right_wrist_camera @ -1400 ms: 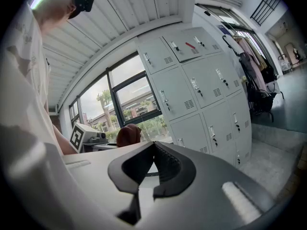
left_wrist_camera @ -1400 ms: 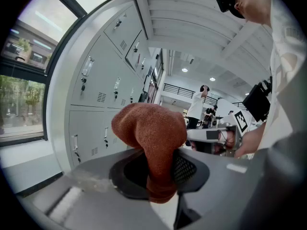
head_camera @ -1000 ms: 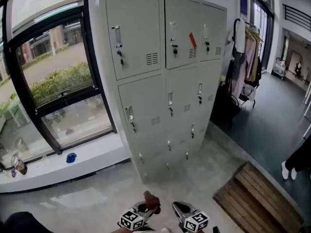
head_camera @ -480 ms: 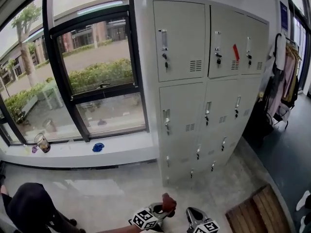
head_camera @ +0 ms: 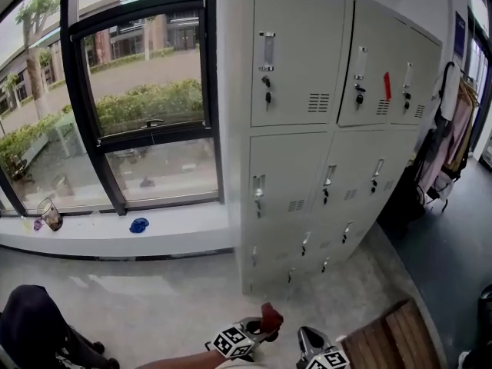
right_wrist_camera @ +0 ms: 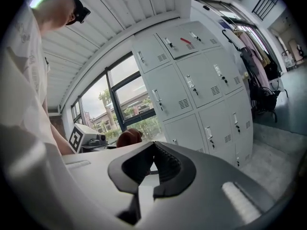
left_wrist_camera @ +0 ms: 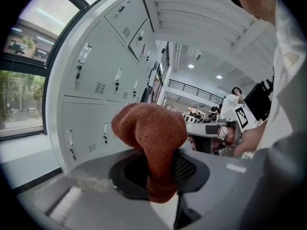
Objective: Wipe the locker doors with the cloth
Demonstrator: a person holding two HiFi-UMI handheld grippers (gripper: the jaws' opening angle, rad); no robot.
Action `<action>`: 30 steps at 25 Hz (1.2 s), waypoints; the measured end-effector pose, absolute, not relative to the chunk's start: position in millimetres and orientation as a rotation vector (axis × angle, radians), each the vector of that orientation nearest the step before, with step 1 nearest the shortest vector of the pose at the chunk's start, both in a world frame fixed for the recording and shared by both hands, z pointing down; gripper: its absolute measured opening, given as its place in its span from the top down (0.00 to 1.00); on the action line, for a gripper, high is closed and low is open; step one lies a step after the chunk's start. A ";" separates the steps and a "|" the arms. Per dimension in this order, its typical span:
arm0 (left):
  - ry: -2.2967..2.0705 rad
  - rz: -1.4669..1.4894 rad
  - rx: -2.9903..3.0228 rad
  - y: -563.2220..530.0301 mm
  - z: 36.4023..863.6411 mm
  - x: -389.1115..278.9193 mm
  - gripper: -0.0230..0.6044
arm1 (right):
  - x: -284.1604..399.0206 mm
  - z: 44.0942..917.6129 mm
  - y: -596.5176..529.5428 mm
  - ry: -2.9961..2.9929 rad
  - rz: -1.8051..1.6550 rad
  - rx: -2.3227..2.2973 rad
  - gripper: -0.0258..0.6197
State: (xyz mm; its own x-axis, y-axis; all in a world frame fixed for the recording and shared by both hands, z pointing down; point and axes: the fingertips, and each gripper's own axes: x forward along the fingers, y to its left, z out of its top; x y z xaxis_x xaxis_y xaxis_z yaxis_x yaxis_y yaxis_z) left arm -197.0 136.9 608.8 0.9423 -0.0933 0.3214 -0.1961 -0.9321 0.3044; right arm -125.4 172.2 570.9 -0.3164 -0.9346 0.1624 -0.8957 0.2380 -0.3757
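The left gripper (head_camera: 254,334) is clamped on a rust-brown cloth (left_wrist_camera: 151,133), which bulges up out of its jaws, low in front of the person and well apart from the grey locker doors (head_camera: 307,129) standing beside the window (head_camera: 138,91). The right gripper (right_wrist_camera: 152,164) hangs just beside the left one, its jaws together with nothing between them. On the windowsill (head_camera: 184,233) lie a small blue object (head_camera: 139,224) and a glass jar (head_camera: 49,214).

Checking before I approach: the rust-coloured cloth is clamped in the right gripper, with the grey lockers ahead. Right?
Not quite. The cloth is clamped in the left gripper, not the right gripper, as the left gripper view shows. The grey lockers do stand ahead.
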 end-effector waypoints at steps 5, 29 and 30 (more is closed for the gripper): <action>-0.228 0.380 2.791 76.2 593.4 -172.0 0.81 | -97.7 553.6 124.7 2.364 -0.582 -1.819 0.95; -0.475 0.253 2.826 -70.0 563.1 -140.3 0.82 | -41.7 517.1 -59.6 2.572 -0.449 -1.614 0.95; -0.501 0.241 2.824 -75.2 560.9 -133.9 0.82 | -37.3 517.4 -66.7 2.595 -0.447 -1.580 0.95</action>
State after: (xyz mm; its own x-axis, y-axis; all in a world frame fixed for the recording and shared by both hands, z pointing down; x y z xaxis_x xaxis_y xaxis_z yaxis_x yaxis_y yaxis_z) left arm -133.9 -75.2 560.9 0.9267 -0.3140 0.2066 -0.3576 -0.9058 0.2273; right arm -37.3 -66.7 517.4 -0.4688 -0.8787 0.0898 -0.8581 0.4290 -0.2822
